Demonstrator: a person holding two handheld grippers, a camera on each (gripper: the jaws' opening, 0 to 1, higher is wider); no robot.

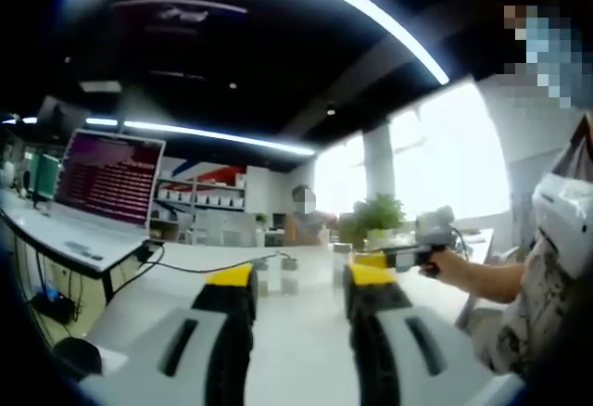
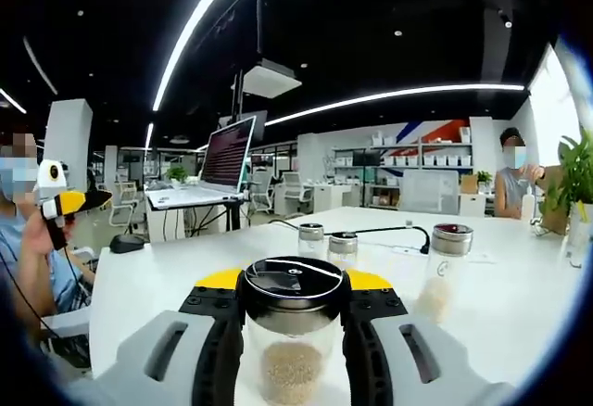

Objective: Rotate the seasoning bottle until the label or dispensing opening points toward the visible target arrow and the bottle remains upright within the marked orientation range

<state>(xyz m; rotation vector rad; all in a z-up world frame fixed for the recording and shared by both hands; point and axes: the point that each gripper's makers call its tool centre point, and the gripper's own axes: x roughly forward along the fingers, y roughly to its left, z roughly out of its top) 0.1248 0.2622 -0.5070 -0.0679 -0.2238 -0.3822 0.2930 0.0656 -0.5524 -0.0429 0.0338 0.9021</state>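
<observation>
The right gripper [image 2: 292, 332] is clamped on the seasoning bottle [image 2: 292, 332], which stands upright on the white desk [image 2: 519, 304]. Three more jars [image 2: 445, 262] stand farther back on the desk. The left gripper [image 1: 301, 285] has its jaws apart, gripping nothing, above the desk.

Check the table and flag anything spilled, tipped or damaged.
Nothing stands out. The seasoning bottle between the right tool jaws stands upright, lid on, seasoning inside. The three jars behind it are upright too, with no spill on the white table. The left tool is open over bare tabletop.
</observation>
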